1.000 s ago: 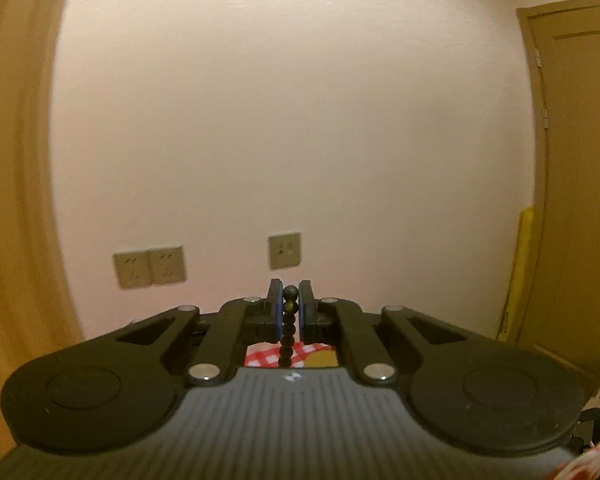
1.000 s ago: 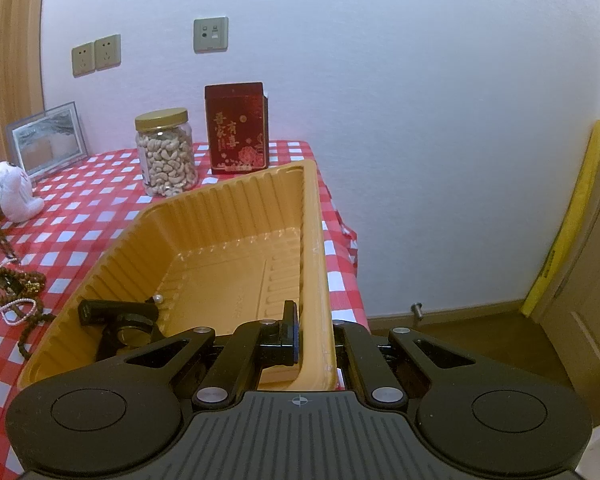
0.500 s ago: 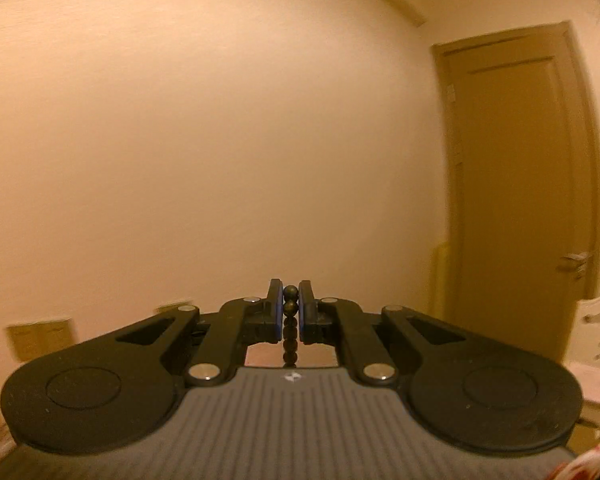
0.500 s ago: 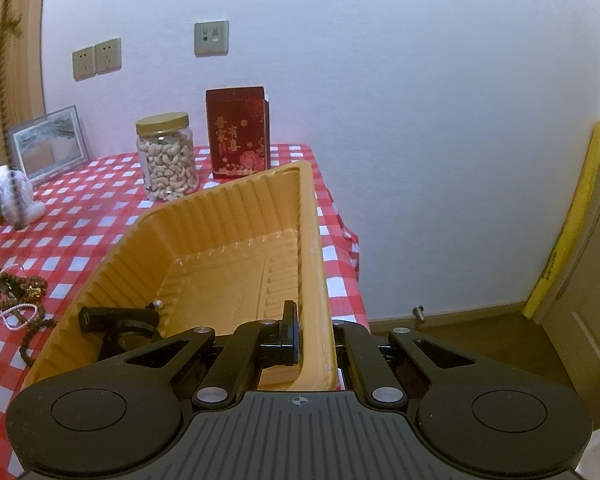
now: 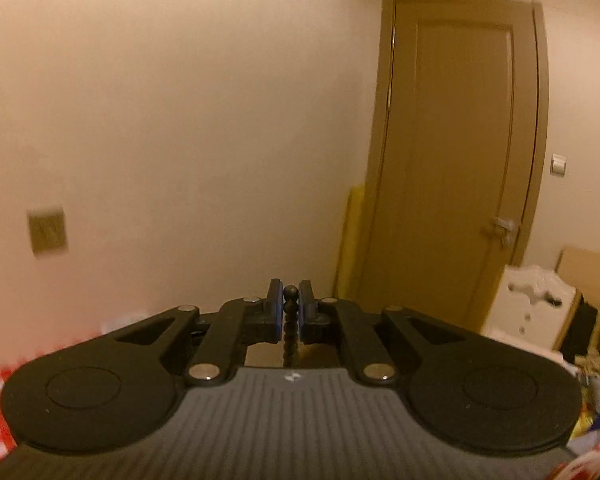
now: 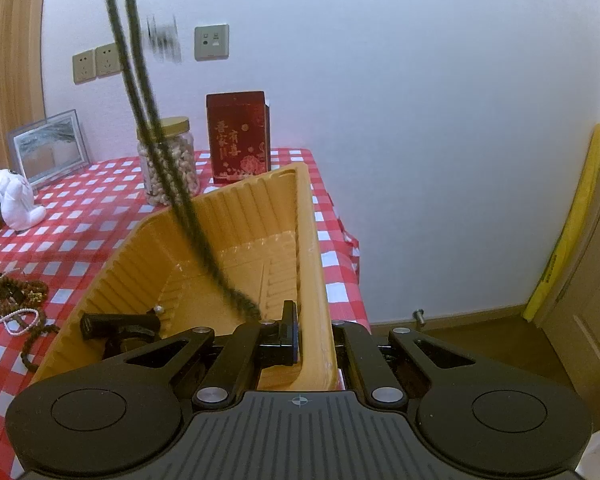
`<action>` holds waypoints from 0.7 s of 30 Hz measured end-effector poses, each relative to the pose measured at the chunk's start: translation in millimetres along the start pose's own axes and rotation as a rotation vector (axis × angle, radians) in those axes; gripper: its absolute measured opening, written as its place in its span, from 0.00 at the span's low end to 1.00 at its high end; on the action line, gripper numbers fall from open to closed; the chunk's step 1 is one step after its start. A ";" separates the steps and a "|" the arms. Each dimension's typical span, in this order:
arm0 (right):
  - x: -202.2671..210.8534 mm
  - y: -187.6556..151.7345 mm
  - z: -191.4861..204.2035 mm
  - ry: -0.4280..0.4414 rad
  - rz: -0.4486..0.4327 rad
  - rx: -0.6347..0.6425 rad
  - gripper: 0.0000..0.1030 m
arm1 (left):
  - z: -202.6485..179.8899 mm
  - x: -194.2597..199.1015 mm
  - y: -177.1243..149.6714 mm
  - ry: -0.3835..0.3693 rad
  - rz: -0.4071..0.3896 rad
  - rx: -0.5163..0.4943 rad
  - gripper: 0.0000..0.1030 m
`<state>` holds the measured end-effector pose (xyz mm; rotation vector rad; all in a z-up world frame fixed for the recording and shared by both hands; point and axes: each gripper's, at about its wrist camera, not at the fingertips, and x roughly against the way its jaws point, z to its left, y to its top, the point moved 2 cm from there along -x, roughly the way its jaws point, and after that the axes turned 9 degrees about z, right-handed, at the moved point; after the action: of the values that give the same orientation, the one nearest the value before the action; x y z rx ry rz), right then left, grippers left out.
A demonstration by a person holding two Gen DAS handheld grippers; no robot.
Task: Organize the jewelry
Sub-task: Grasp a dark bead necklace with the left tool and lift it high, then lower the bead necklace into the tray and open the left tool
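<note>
The left gripper (image 5: pixel 291 307) was held aimed a little below level, its two blue-padded fingers (image 5: pixel 277 305) brought close together and clamped on a strand of dark beads (image 5: pixel 290 322). The right gripper (image 6: pixel 315 334) was angled downward, its jaws pressed tight on the wall of a yellow tray (image 6: pixel 314 280).

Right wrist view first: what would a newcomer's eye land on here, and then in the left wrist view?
A dark bead strand hangs blurred from the top of the frame down into the tilted yellow tray, whose near wall the right gripper pinches. More jewelry lies heaped on the checked tablecloth left of the tray. In the left wrist view, the left gripper clamps dark beads before a brown door.
</note>
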<state>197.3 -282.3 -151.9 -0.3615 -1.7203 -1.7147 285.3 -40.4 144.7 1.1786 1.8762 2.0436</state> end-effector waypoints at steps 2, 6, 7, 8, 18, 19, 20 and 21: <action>-0.5 0.2 0.0 0.000 0.000 0.001 0.03 | 1.8 -26.9 -14.0 -0.015 0.061 0.018 0.06; -0.5 -0.3 -0.9 0.000 0.003 -0.002 0.03 | 5.0 -61.7 -49.6 -0.054 0.170 0.076 0.06; -0.2 -0.3 -0.6 0.000 0.003 -0.003 0.03 | 6.0 -72.4 -58.7 -0.061 0.198 0.086 0.06; -0.2 -0.4 -0.5 0.000 0.003 -0.004 0.03 | 6.2 -78.7 -66.2 -0.061 0.216 0.099 0.06; 0.0 -0.9 -0.6 -0.001 0.004 -0.004 0.03 | 10.3 -133.2 -133.9 -0.038 0.425 0.197 0.06; 0.0 -0.9 -0.6 -0.001 0.005 -0.004 0.03 | 10.9 -137.6 -140.7 -0.029 0.447 0.197 0.07; -0.4 -0.9 -0.9 -0.001 0.006 -0.004 0.03 | 11.0 -140.8 -144.7 -0.022 0.463 0.194 0.09; -0.3 -1.2 -1.0 -0.002 0.007 -0.005 0.03 | 12.0 -143.0 -148.8 -0.014 0.477 0.194 0.11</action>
<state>197.0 -283.4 -153.1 -0.3705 -1.7146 -1.7140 331.6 -79.7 -52.8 1.8356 1.9689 2.0849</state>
